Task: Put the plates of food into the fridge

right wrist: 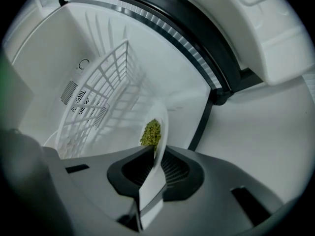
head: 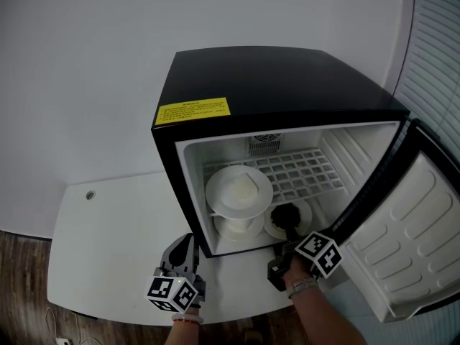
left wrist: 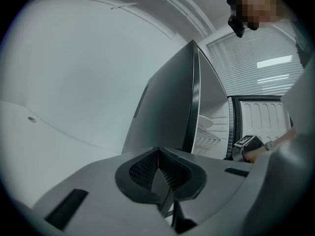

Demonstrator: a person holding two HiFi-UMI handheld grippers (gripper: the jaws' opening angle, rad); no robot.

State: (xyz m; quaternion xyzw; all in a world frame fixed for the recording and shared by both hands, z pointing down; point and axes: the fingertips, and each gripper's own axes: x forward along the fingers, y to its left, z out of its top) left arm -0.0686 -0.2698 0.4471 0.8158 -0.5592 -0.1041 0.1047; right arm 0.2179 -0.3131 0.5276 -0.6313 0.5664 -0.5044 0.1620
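At the front edge of the white table (head: 108,250), the left gripper (head: 185,244) is held level just beside the front left corner of the fridge (head: 273,85). Its jaws are pressed together and nothing is caught between them. To the right, the right gripper (head: 287,218) is reached into the open fridge with its jaws clamped on the near rim of a white plate (head: 303,213). A small heap of green food (right wrist: 151,132) is carried on that plate. The plate is placed at the front right of the lower compartment, under the wire shelf (head: 302,171). Left of it, a second white dish (head: 238,227) is seen in the same compartment. Above that, a plate of white food (head: 215,196) is set at the shelf's front left edge. The fridge door (head: 417,236) is swung wide to the right.
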